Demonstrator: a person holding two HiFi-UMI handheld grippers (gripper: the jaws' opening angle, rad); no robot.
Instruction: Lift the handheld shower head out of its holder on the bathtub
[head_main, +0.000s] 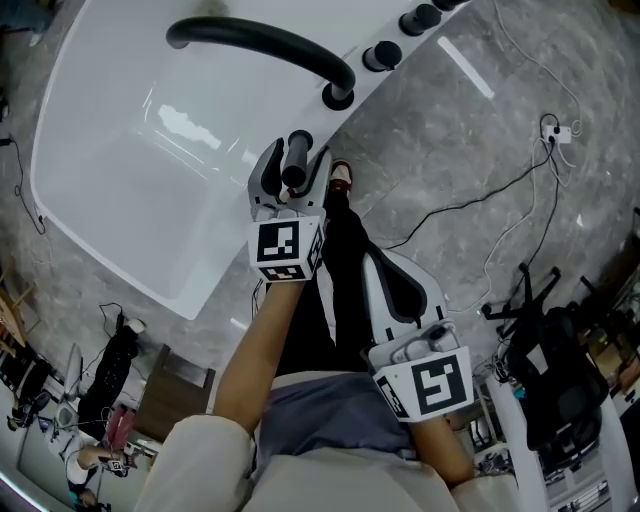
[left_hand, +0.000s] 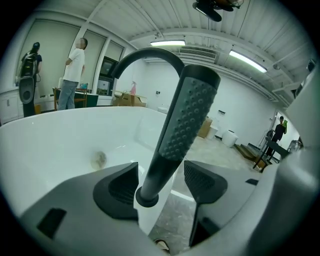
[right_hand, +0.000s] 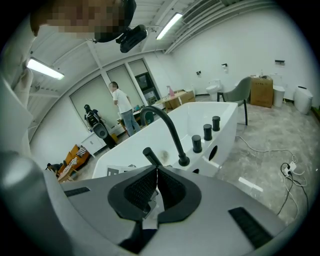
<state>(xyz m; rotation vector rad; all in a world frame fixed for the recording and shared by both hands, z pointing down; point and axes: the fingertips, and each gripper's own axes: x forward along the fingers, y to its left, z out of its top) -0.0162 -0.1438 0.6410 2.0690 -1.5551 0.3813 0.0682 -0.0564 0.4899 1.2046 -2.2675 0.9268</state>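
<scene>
Right claw (right_hand: 156, 172) clenched, nothing in it, well short of the tub. Left claw (left_hand: 160, 167) released, jaws wide, straddling the handheld shower head (left_hand: 187, 120). The head stands tilted, foot at the bathtub (head_main: 120, 200) rim, closer to the left pad, neither pad pressing on it. Behind it: curved black spout (head_main: 270, 40), then knobs (head_main: 383, 55).

Black curved spout (head_main: 270, 40) arching from a round base, three black knobs (head_main: 383, 55) in a row just beside that base. Grey marbled floor (head_main: 450, 140) crossed by loose cables (head_main: 470, 205), white and black, running to a white plug block (head_main: 557, 131). Far back: person in white shirt (left_hand: 75, 65) standing by dark windows, cardboard boxes (right_hand: 263, 90) near a grey chair (right_hand: 241, 92), strip lights (left_hand: 167, 43) lit overhead.
</scene>
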